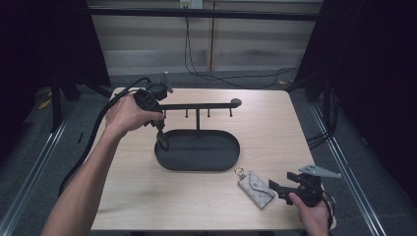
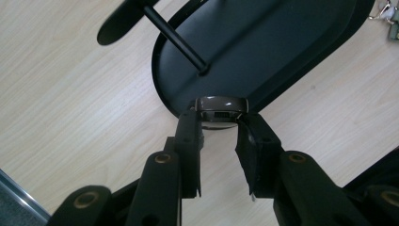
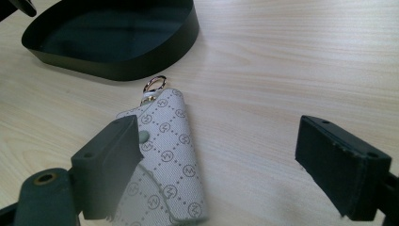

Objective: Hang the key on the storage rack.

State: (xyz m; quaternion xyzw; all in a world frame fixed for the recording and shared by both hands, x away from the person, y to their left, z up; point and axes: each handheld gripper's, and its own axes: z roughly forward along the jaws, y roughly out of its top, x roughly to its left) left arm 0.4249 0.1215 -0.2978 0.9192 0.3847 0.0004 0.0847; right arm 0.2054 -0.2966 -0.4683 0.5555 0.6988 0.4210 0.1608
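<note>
**Watch held over the tray rim, key pouch lying between spread jaws**

Nearest the person, the right gripper [image 1: 273, 188] rests low on the pale wooden table [image 1: 275, 128], its jaws spread wide with nothing pressed between them. A grey patterned fabric key pouch with a gold ring [image 3: 164, 155] lies flat on the wood, partly behind one jaw in the right gripper view; the other jaw stands well apart from it. The pouch's ring end points toward the black oval metal tray [image 1: 199, 152] just beyond it.

Farther off, the left gripper [image 2: 220, 129] points down at the near-left rim of that tray. Its jaws are clamped on a dark round wristwatch [image 2: 220, 110], held at the tips right above the rim.

From the tray rises a thin black post carrying a horizontal bar with small hooks [image 1: 199, 105].
</note>
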